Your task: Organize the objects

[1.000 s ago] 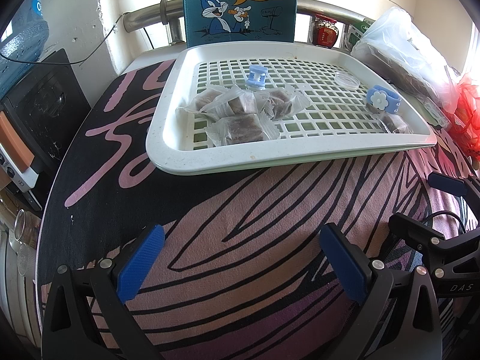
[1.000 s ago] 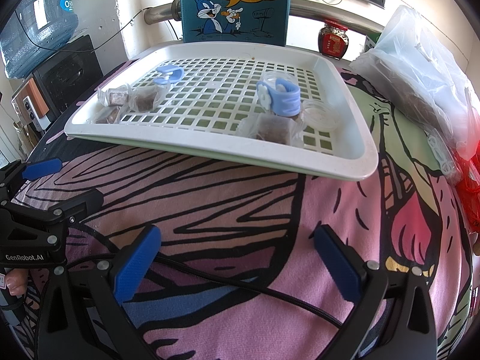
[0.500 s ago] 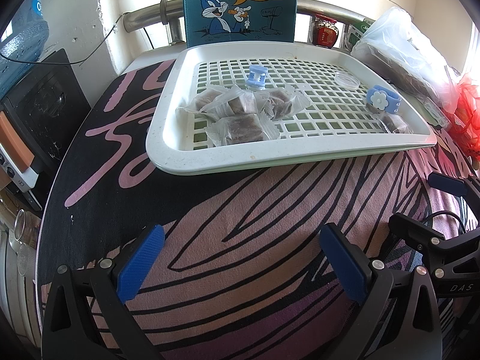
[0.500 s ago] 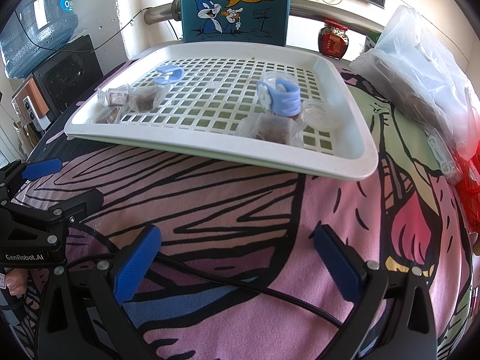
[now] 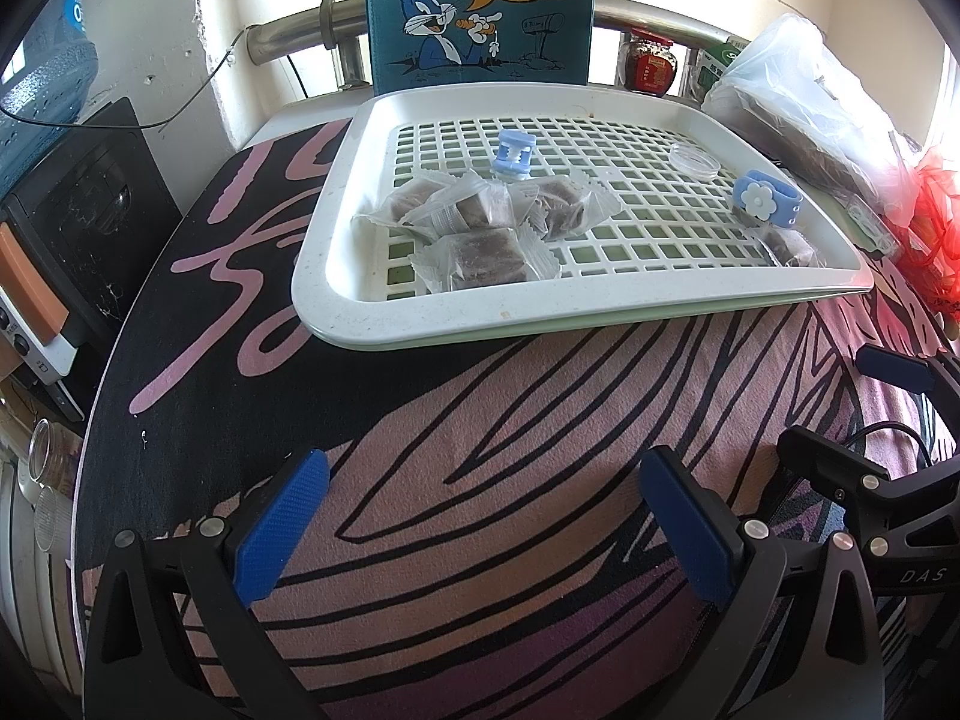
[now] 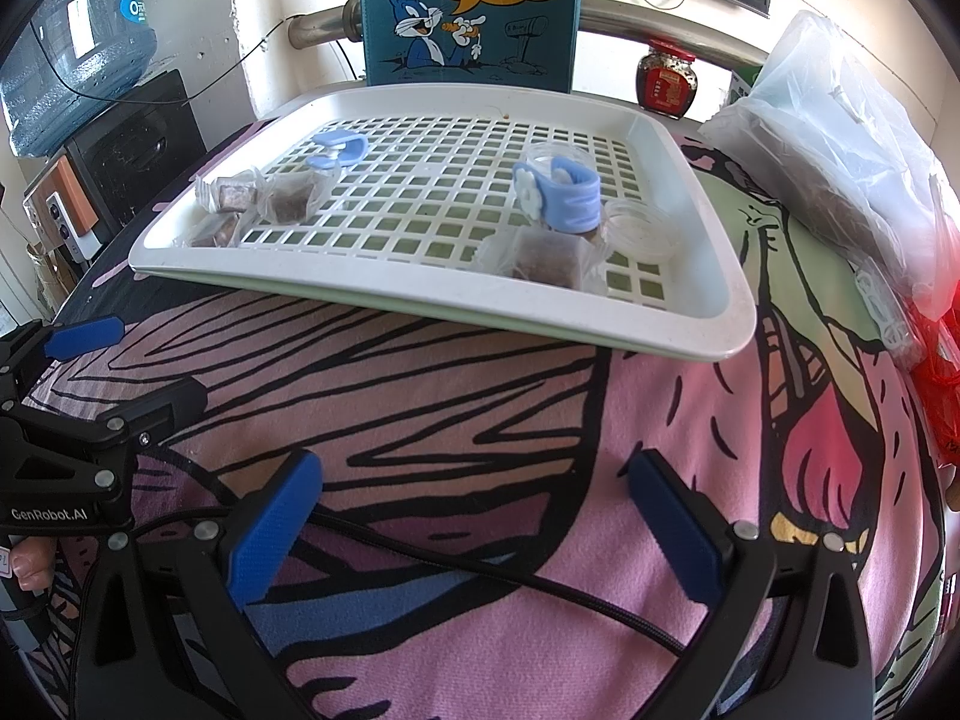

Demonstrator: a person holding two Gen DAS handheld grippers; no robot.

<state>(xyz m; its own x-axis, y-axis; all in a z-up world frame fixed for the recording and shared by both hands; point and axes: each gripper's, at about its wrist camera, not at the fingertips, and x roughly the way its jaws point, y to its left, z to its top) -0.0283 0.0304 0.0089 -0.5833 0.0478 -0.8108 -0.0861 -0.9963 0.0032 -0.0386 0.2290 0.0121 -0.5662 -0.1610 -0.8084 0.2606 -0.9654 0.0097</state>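
Left tool (image 5: 483, 525) and right tool (image 6: 474, 516): each spread wide and empty over the cartoon-print cloth of the counter (image 6: 456, 396), blue ribbed pads, black frames cut off at the lower edge. White plastic tray (image 5: 336, 276) with square-grid floor, long axis across the counter, holding a cluster of clear-wrapped brown blocks (image 5: 480, 219) at its left, one more wrapped block (image 6: 543, 255) at its near right, a pale blue clip (image 5: 512, 156) standing upright, a blue flower-trimmed band (image 6: 561, 198) on its side and a round clear lid (image 5: 695, 161). Wrapper contents hard to make out; the white plastic bag (image 6: 840, 138) at right hides what it holds.
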